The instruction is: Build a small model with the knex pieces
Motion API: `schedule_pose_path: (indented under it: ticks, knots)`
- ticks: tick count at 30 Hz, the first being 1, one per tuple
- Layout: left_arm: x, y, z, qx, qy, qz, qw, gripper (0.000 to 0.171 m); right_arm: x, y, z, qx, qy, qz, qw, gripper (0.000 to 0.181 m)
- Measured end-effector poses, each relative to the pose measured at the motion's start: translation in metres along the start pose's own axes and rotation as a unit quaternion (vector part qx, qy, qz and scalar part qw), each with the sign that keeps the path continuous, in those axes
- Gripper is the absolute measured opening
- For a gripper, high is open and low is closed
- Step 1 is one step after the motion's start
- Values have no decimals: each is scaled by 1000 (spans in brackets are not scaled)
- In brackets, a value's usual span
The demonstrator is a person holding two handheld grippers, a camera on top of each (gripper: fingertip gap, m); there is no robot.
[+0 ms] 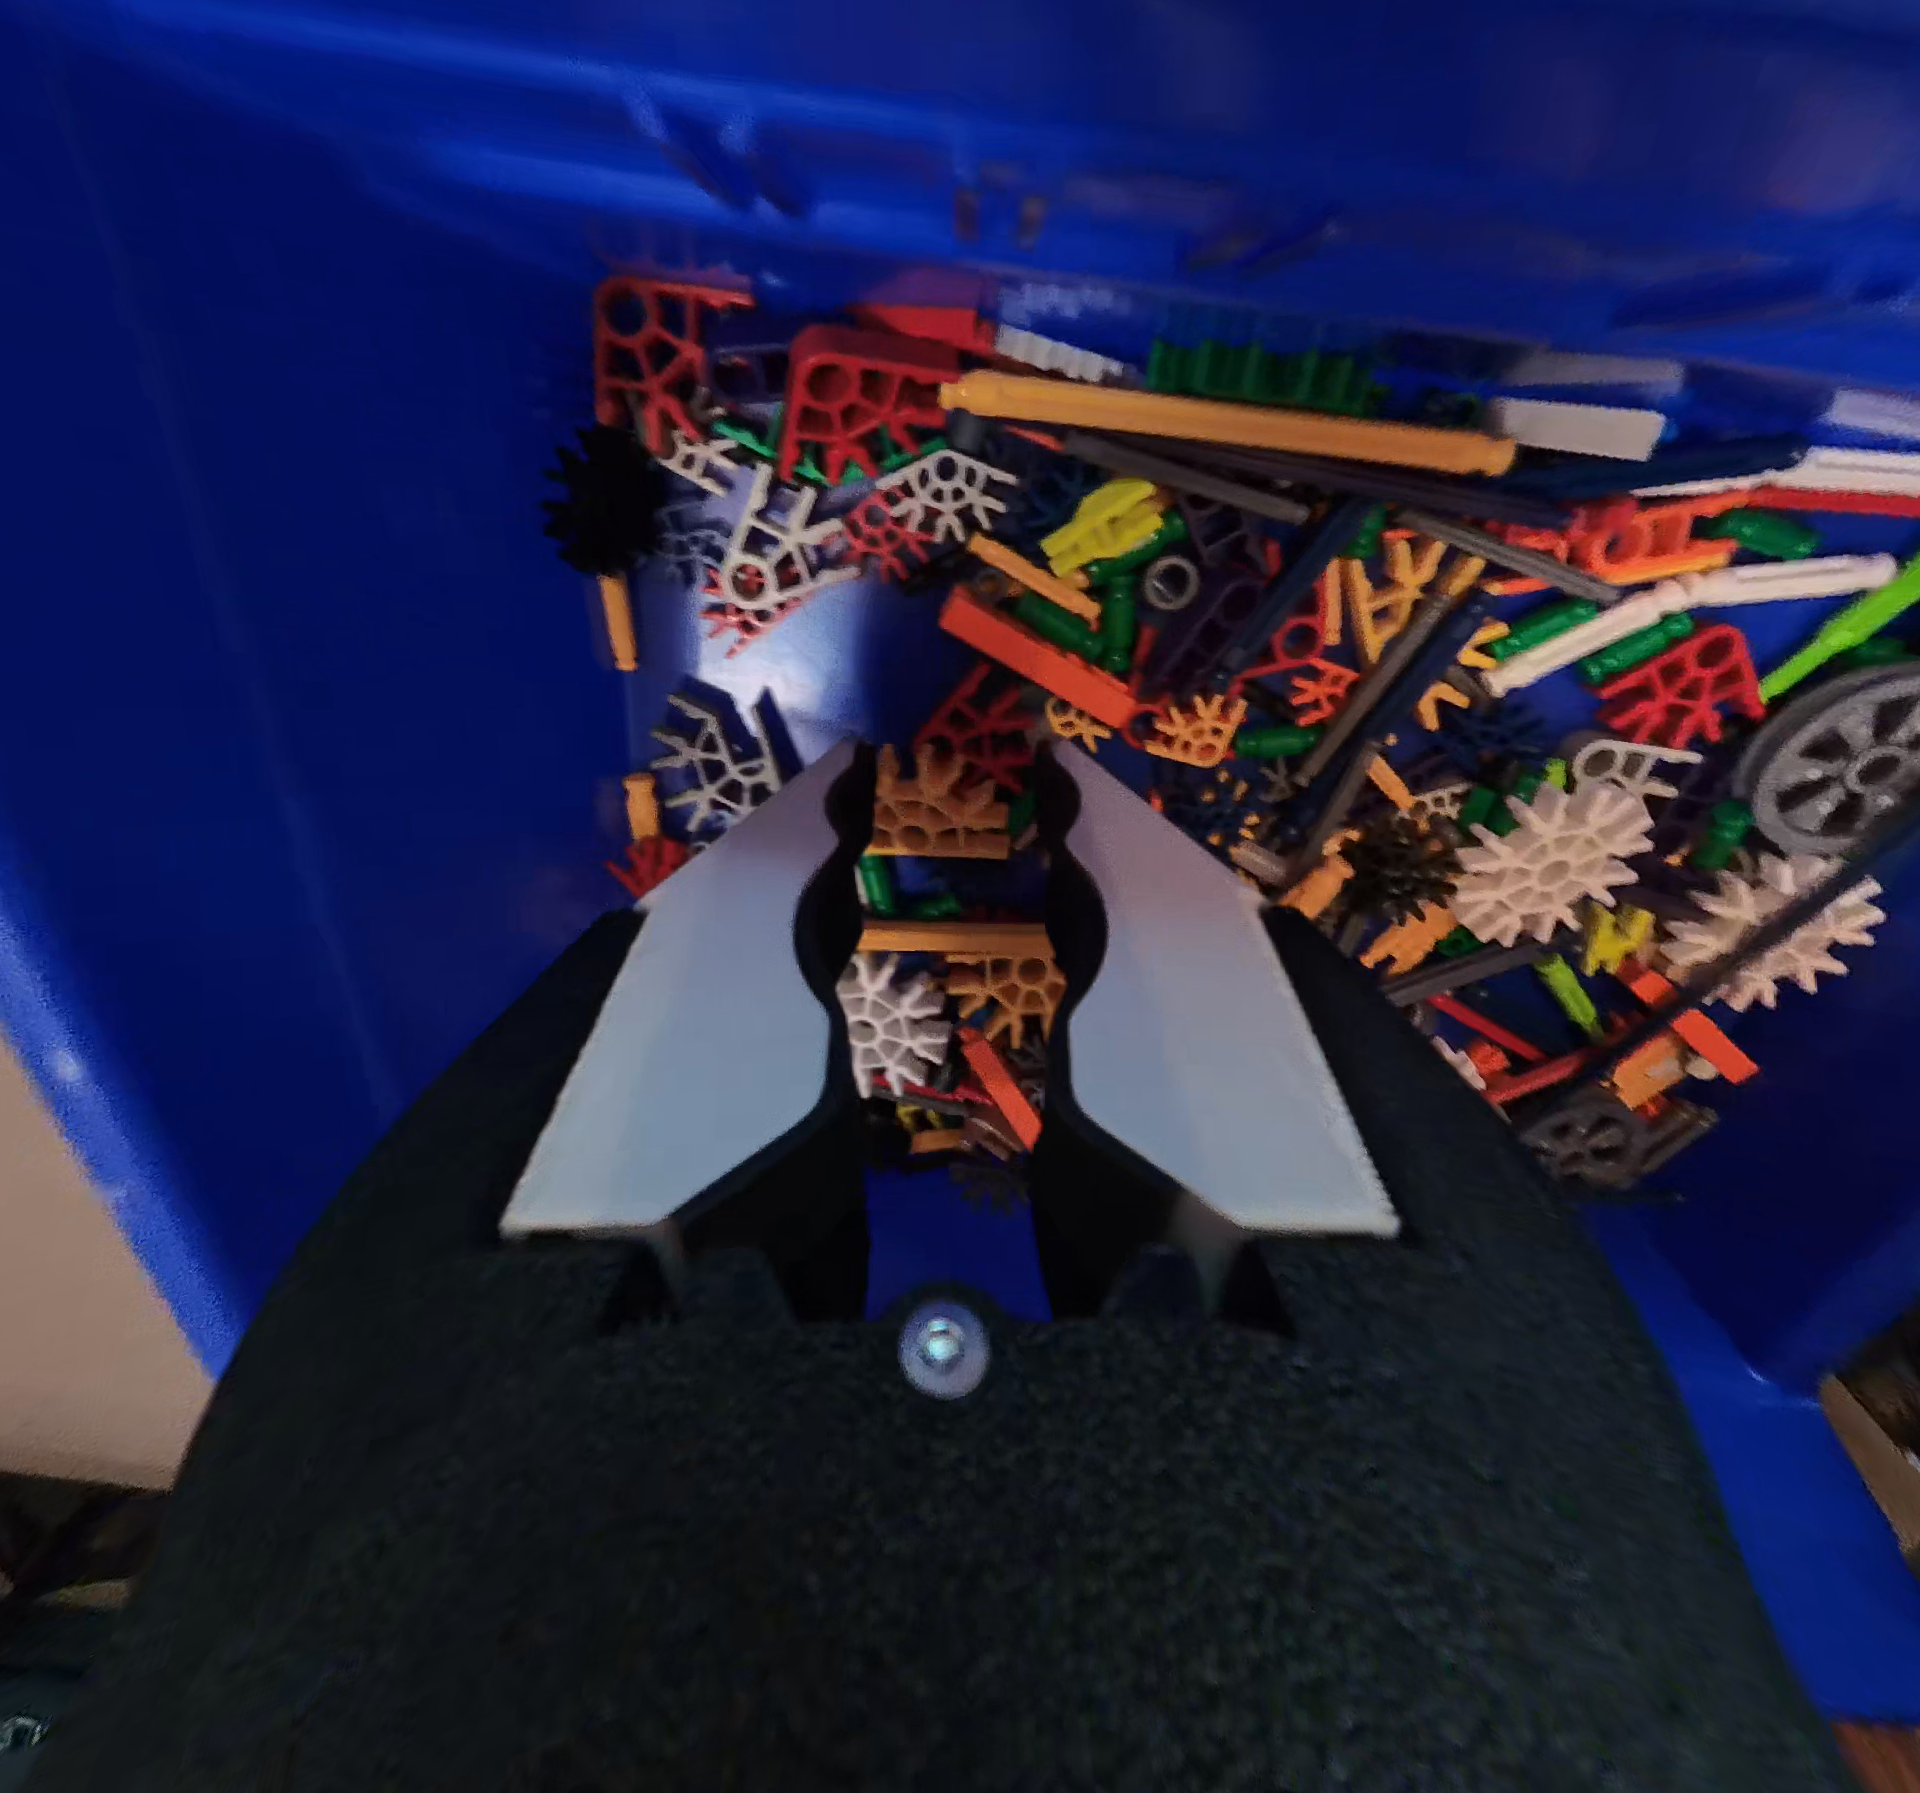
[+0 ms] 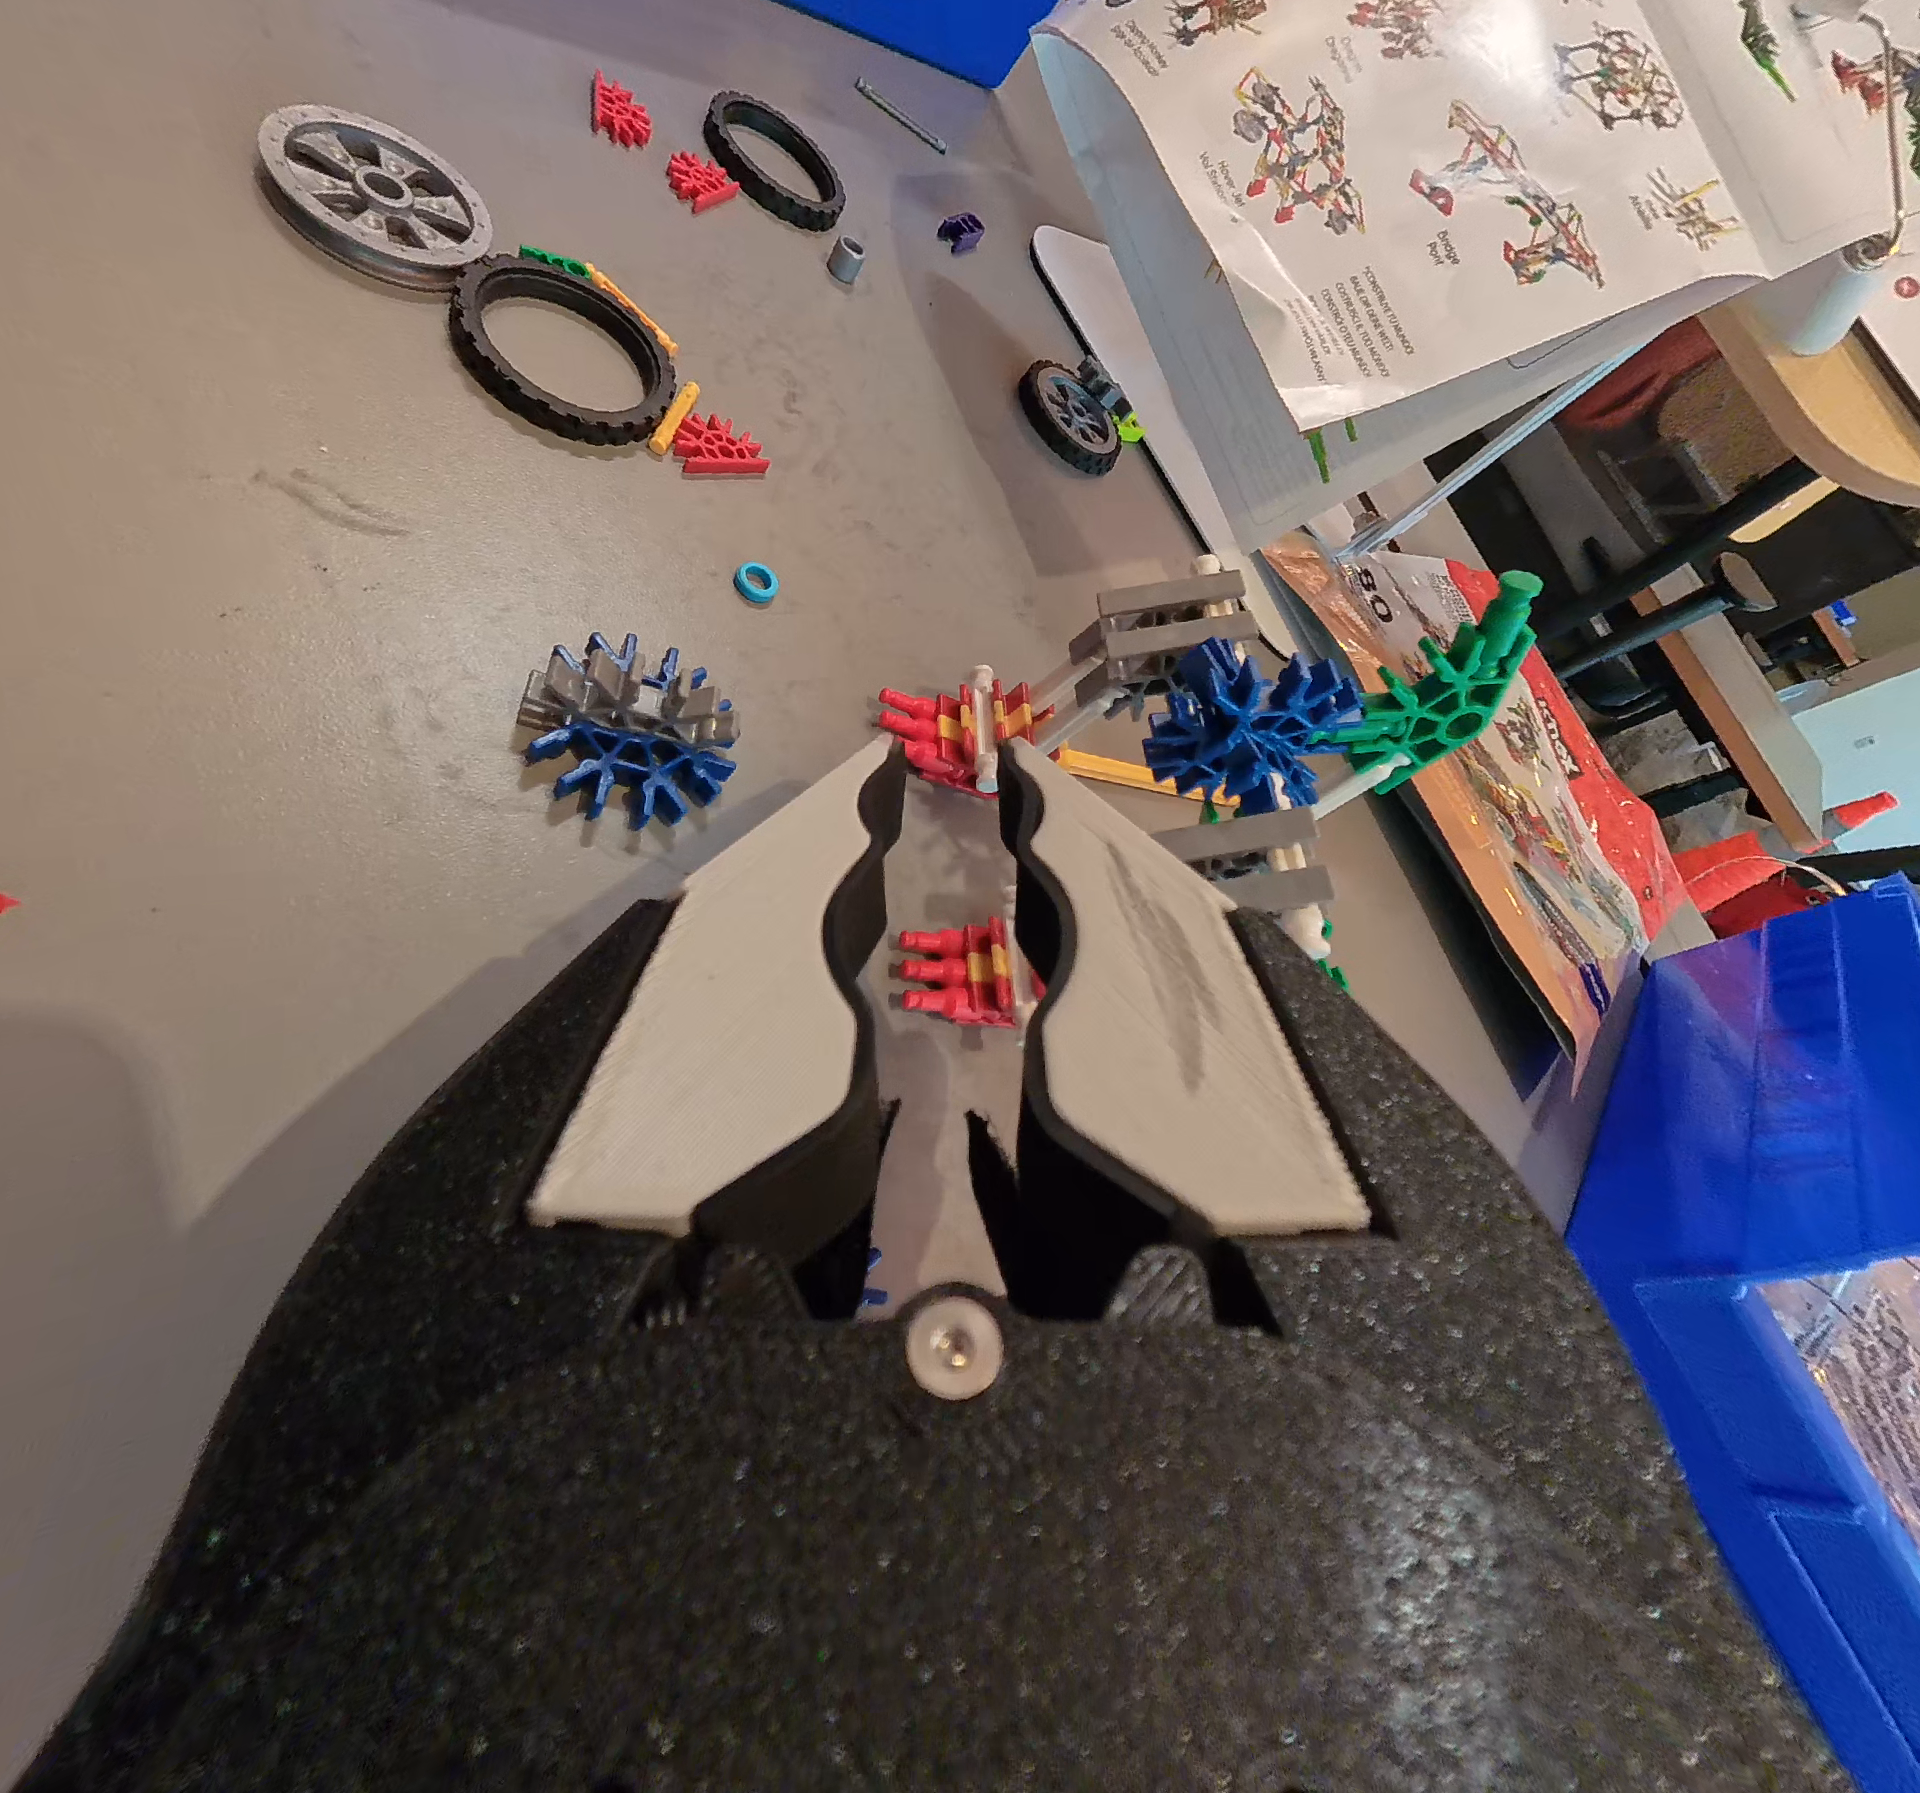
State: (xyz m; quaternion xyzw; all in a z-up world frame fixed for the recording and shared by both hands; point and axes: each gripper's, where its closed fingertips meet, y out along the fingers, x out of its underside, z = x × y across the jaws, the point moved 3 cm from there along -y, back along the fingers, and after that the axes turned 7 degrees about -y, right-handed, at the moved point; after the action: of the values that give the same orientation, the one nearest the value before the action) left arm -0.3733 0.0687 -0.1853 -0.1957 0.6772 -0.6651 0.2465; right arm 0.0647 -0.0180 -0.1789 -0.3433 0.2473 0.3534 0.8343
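The left gripper (image 1: 951,777) hangs inside a blue bin (image 1: 312,496), over a heap of construction-toy pieces (image 1: 1299,663); its jaws stand moderately apart with nothing between them, and the pieces seen through the gap lie below the tips — an orange connector (image 1: 935,803) nearest, a white snowflake connector (image 1: 888,1011) closer to the camera. At 2 o'clock from the tips a long orange rod (image 1: 1226,418) lies across the heap; at 3 o'clock sit a larger white snowflake (image 1: 1553,860) and a grey wheel (image 1: 1839,767); at 10 o'clock a black gear (image 1: 603,507) rests against the bin wall. The view is somewhat blurred.

The right gripper (image 2: 948,761) is over a grey table (image 2: 260,912), jaws narrowly parted; a small assembly (image 2: 1226,715) of rods and connectors lies partly between and under the fingers (whether they pinch it cannot be told). Its red clip cluster (image 2: 935,715) sits right at the tips, a second red cluster (image 2: 956,969) shows deeper in the gap; blue connectors (image 2: 1247,725) and a green connector (image 2: 1444,704) reach off toward 2 o'clock.

At 9 o'clock from the tips lies a blue-and-grey connector stack (image 2: 629,725); at 11 o'clock a cyan ring (image 2: 755,585); farther out that way a large tyre (image 2: 561,351) touches a grey wheel hub (image 2: 374,195), with a smaller tyre (image 2: 774,159) and red connectors (image 2: 717,444) close by. At 1 o'clock stands a small wheel (image 2: 1070,418), beyond it an instruction sheet (image 2: 1403,133) — and another blue bin (image 2: 1766,1172) at 4 o'clock.
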Motion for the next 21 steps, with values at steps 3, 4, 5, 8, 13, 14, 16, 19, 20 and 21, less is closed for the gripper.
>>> schedule_pose_path:
  ticks: [3,4,5,8,13,14,16,19,20,21]
  knots:
    - [5,4,6,13,7,-14,1000,34,0,0,0,-1,0,1,1000,17]
    - [5,5,4,8,6,-16,1000,33,0,0,0,0,0,1,1000,17]
    - [4,6,5,11,5,-16,1000,33,0,0,0,-1,1,1,1000,17]
    - [3,6,5,15,4,-15,1000,30,0,0,0,0,1,1,1000,17]
    - [1,6,4,20,6,-2,1000,28,0,-1,1,2,2,4,1000,17]
    - [0,6,2,20,2,4,1000,28,0,-1,1,2,2,4,1000,17]
    - [-1,6,-2,18,-9,16,1000,27,0,-1,1,2,2,5,1000,17]
    - [-3,6,-9,7,-20,26,999,24,-1,-1,1,3,2,6,1000,17]
    - [-4,6,-11,2,-20,29,999,23,-1,-1,1,3,2,6,1000,17]
    - [-5,6,-12,-1,-23,35,999,23,0,-1,1,3,2,6,1000,17]
